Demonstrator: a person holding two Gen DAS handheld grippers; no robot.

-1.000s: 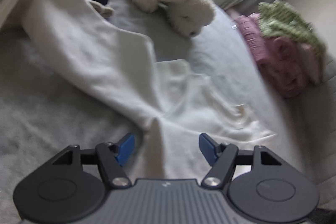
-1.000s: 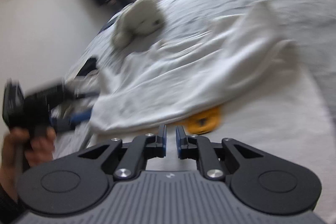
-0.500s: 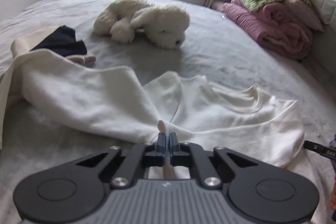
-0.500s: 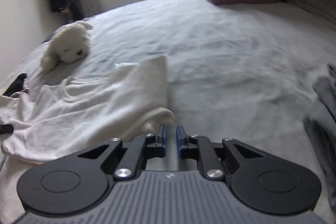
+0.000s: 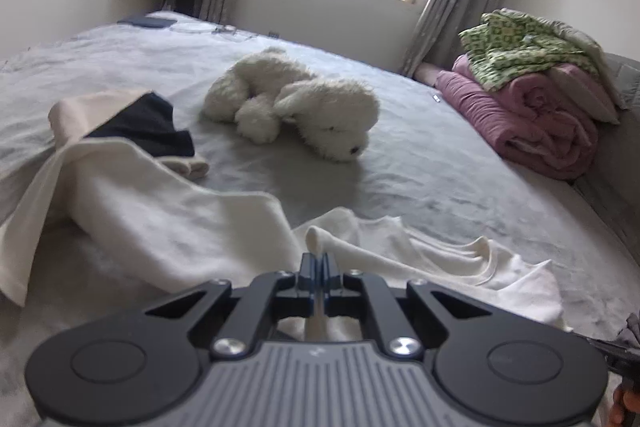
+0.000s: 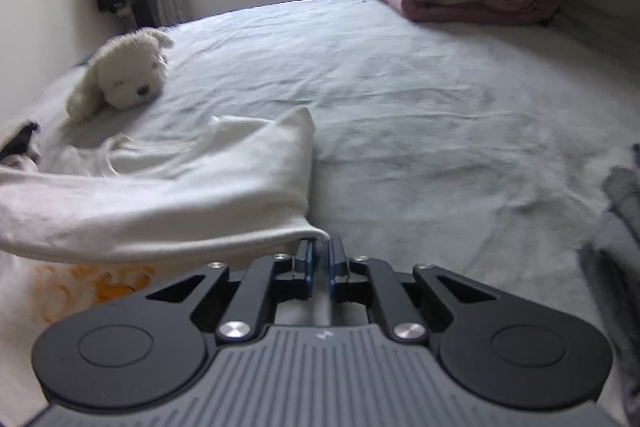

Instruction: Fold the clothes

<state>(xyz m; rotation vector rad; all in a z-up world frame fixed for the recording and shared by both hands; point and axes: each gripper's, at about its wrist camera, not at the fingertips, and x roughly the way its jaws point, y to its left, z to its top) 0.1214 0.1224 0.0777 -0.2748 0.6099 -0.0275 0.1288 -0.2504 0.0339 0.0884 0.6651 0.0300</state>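
Plush dog (image 5: 304, 107) beyond cream shirt (image 5: 168, 227)

One white shirt (image 5: 168, 223); one plush dog (image 5: 304, 107); one pink quilt (image 5: 532, 115); one green blanket (image 5: 520, 47).

A grey-sheeted bed (image 5: 420, 163) is seen carrying a cream garment (image 5: 168, 227) spread near its front edge, a white plush dog (image 5: 304, 107) farther back, rolled pink bedding (image 5: 536, 123) by the wall, and grey cloth (image 6: 618, 227) at right.

Left gripper (image 5: 319, 269) black with blue fingertips; ribbed grey housing; silver screws.
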